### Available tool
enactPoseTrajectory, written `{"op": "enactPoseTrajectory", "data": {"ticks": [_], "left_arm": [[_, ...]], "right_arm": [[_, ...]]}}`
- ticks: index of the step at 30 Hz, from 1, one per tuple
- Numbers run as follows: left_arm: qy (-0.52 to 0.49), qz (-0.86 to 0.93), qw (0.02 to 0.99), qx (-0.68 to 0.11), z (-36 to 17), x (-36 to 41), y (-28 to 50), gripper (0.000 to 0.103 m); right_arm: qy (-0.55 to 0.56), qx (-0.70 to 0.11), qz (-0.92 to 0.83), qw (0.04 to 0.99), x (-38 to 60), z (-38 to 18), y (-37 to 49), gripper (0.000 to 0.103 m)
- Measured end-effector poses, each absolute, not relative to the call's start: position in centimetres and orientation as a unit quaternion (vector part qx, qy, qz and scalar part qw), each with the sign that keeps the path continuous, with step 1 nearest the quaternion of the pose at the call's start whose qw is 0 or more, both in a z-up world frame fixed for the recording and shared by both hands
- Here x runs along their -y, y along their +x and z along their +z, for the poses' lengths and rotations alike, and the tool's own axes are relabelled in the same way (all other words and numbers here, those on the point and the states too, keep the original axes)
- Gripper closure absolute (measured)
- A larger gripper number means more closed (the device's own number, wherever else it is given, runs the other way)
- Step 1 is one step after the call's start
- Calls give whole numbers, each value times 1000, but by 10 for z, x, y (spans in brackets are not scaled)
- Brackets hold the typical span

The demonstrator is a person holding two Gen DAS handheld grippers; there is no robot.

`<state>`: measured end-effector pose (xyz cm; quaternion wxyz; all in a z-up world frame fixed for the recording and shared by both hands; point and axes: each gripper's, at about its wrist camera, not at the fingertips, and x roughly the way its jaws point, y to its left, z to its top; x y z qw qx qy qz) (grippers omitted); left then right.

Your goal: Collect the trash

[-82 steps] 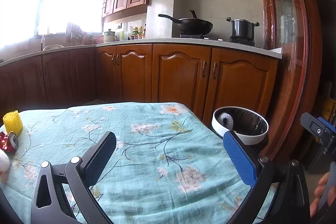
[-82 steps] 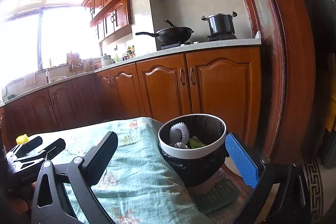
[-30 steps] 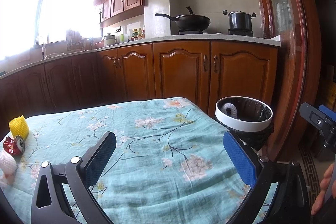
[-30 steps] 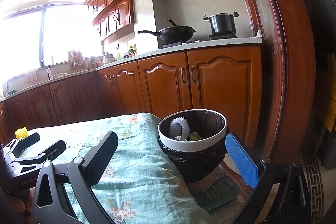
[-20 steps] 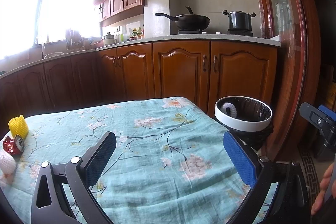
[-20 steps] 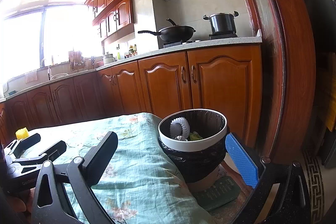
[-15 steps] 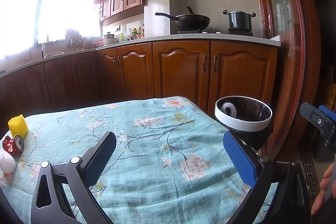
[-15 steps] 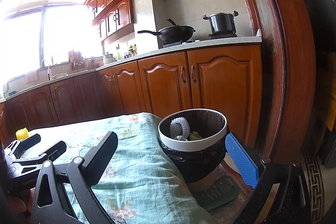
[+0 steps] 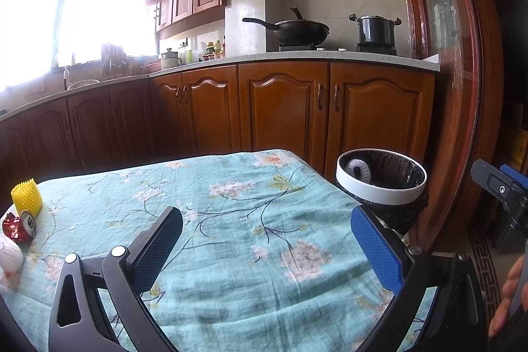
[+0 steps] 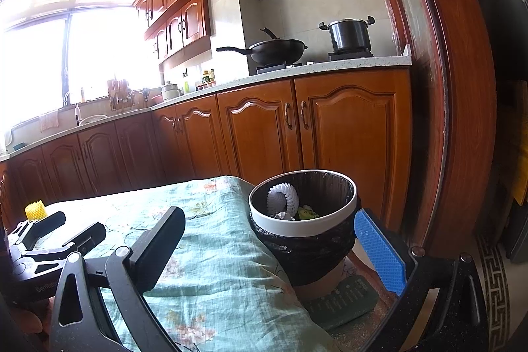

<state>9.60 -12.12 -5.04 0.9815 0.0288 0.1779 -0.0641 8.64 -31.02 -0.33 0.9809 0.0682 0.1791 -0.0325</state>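
Presently between pickups: left gripper [image 9: 265,248] and right gripper [image 10: 274,244], fingers wide, empty. Remaining trash at table's [image 9: 231,253] far-left edge: yellow foam net [image 9: 26,198], crushed can [image 9: 19,226]. Bin [image 10: 302,213] beside the table's right end. Next: reach left, grasp.

One round bin with a white rim and black liner [image 10: 302,228] stands at the right, just beside the one worktop covered in a teal flowered cloth [image 9: 237,220]. Inside the bin: one white foam net sleeve [image 10: 283,198], one crumpled white scrap [image 10: 280,215], and one green piece [image 10: 307,212]. At the far left of the worktop lie three things: one yellow foam net sleeve [image 9: 27,199], one crushed red can [image 9: 19,226] and one white foam net sleeve [image 9: 10,259]. Two tongs are in view.
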Motion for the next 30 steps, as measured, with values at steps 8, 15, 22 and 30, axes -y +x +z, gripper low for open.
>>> {"op": "enactPoseTrajectory", "data": {"ticks": [8, 15, 22, 30], "left_arm": [[29, -66, 981, -179, -51, 121, 97, 1], [29, -69, 981, -181, -52, 120, 98, 1], [28, -69, 980, -183, -53, 120, 99, 1], [26, -72, 979, -188, -54, 118, 103, 1]], "right_arm": [[69, -179, -30, 981, 309, -1, 86, 0], [72, -180, -28, 981, 308, 0, 86, 0], [72, -183, -25, 980, 308, 0, 89, 0], [75, -186, -20, 979, 308, -1, 92, 0]]}}
